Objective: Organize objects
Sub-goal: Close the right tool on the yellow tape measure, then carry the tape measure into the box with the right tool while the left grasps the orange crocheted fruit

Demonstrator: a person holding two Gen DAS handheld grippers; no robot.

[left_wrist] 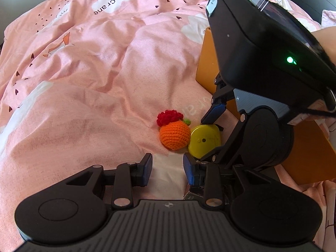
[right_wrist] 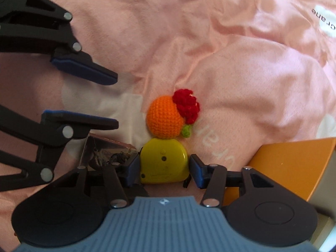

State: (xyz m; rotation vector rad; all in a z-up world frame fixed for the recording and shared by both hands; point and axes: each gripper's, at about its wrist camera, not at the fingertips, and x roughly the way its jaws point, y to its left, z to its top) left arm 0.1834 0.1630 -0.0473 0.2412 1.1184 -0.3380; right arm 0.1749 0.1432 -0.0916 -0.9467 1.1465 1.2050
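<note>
Crocheted fruit and a tape measure sit together on the pink bedspread (left_wrist: 88, 67), and they are told here from left to right in each view.

Seen from the left wrist, the left gripper (left_wrist: 168, 169) hovers low over a white patch of the cover, its two blue-padded fingers spread apart with nothing between them. Just beyond its tips lies the red crocheted berry (left_wrist: 169, 116), touching the top of the orange crocheted ball (left_wrist: 174, 136). A small green leaf sits at the ball's upper right. To the right of the ball, pressed against it, is the yellow tape measure (left_wrist: 202, 141). The right gripper (left_wrist: 198, 139) reaches in from the right with one finger on either side of that yellow case. Behind it an orange box (left_wrist: 206, 63) rests on the cover.

From the right wrist, the left gripper's fingers come in at the far left, parted and empty. Below them a dark printed card (right_wrist: 105, 155) lies partly hidden under the linkages. In the centre the tape measure rests between the right gripper's open pads; the left pad looks to be touching its side, while a small gap shows at the right pad, so it is not clamped. The ball touches the far edge of the tape measure, with the berry at its upper right. The orange box fills the right edge.
</note>
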